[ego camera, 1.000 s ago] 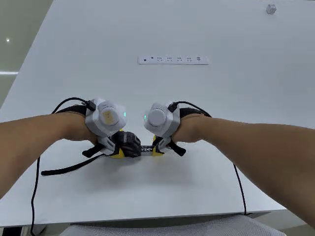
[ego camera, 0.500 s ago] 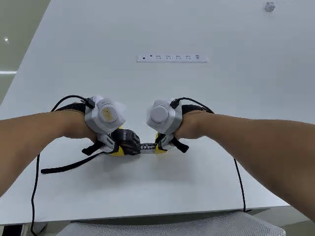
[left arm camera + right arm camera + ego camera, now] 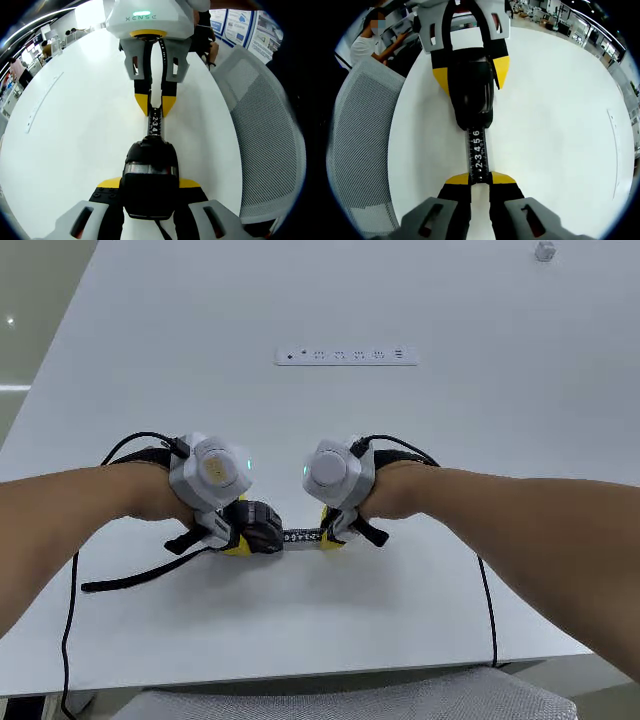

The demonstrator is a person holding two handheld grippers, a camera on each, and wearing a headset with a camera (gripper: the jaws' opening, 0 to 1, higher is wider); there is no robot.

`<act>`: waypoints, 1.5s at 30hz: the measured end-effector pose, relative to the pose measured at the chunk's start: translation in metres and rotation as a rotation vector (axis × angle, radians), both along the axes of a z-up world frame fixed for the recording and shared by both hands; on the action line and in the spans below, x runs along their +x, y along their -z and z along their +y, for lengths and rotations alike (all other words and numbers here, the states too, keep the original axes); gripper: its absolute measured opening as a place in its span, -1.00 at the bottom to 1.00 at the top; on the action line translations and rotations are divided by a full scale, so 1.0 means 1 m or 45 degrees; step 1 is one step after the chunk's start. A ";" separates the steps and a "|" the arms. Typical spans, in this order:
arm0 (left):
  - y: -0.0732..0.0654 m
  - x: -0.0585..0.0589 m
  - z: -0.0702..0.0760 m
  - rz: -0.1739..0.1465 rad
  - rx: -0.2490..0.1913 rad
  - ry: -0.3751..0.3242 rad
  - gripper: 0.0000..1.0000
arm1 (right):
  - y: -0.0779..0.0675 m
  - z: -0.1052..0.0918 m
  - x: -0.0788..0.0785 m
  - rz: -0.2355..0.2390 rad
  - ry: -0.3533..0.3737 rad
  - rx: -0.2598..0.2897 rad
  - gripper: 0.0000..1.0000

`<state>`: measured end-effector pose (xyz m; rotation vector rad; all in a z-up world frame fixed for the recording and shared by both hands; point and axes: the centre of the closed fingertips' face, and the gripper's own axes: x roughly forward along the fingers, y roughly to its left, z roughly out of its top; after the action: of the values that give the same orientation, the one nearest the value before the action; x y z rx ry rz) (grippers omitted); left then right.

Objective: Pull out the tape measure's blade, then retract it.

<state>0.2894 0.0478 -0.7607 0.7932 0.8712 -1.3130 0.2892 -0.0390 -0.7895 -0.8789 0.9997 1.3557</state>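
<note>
Right gripper view: blade (image 3: 477, 155) shows nos. 2-6.

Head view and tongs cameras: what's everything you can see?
tape measure: one, black, in the left tongs
blade: one, dark with white numbers, short stretch out
power strip: one, white, far on the table
small object: one, grey, table's far corner
table: one, white, under everything
chair: one, grey mesh, table's near edge
left tongs: one, yellow tips, shut on tape measure
right tongs: one, yellow tips, shut on blade
</note>
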 end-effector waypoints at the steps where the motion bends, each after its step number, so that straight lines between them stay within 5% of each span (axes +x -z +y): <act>1: 0.000 0.000 0.000 0.000 0.000 -0.001 -0.30 | 0.000 -0.001 0.000 0.000 0.000 -0.001 -0.77; 45: 0.002 0.002 -0.001 -0.007 -0.011 -0.026 -0.31 | 0.002 -0.029 0.002 0.008 0.031 -0.013 -0.77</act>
<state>0.2919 0.0471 -0.7627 0.7786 0.8666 -1.2957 0.2908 -0.0677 -0.7919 -0.8684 1.0199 1.3344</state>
